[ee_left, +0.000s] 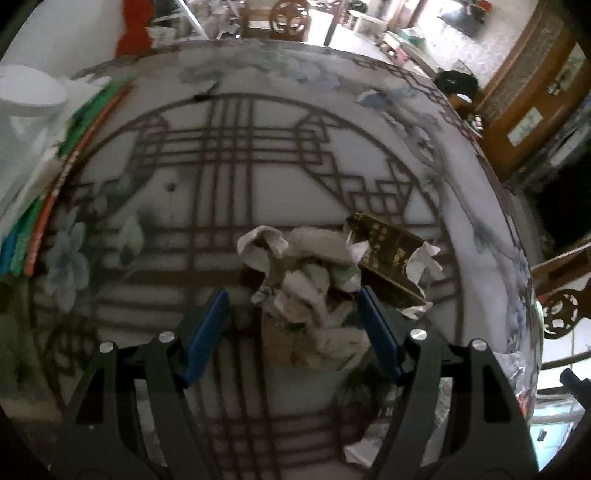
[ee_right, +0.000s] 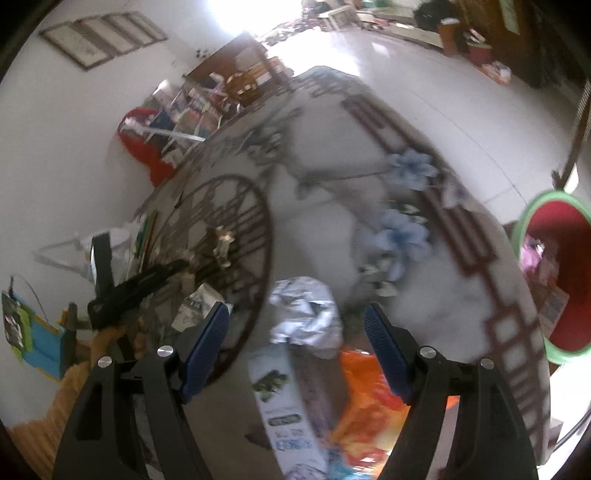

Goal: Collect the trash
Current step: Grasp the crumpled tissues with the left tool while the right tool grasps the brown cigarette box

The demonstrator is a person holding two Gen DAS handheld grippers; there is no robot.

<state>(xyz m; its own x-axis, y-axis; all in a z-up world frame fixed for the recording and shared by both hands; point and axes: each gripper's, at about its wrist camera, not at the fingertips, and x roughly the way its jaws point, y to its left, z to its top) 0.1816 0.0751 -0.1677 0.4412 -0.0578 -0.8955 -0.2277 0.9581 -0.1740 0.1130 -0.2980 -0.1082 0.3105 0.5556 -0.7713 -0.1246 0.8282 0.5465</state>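
Note:
A heap of crumpled white paper (ee_left: 306, 291) lies on the round patterned table (ee_left: 258, 184), with a dark box with gold lettering (ee_left: 391, 258) against its right side. My left gripper (ee_left: 293, 328) hangs open over the heap; its blue pads stand on either side and do not press it. In the right wrist view a crumpled silver wrapper (ee_right: 306, 314), a white carton (ee_right: 288, 406) and an orange wrapper (ee_right: 369, 398) lie near the table's edge. My right gripper (ee_right: 295, 345) is open above them and holds nothing. The left gripper (ee_right: 140, 284) shows there as a black shape.
A red bin with a green rim (ee_right: 554, 273) stands on the floor beside the table, some trash inside. Green and orange packets (ee_left: 74, 147) and a white container (ee_left: 29, 103) lie at the table's left side. A wooden chair (ee_left: 288, 18) stands beyond the table.

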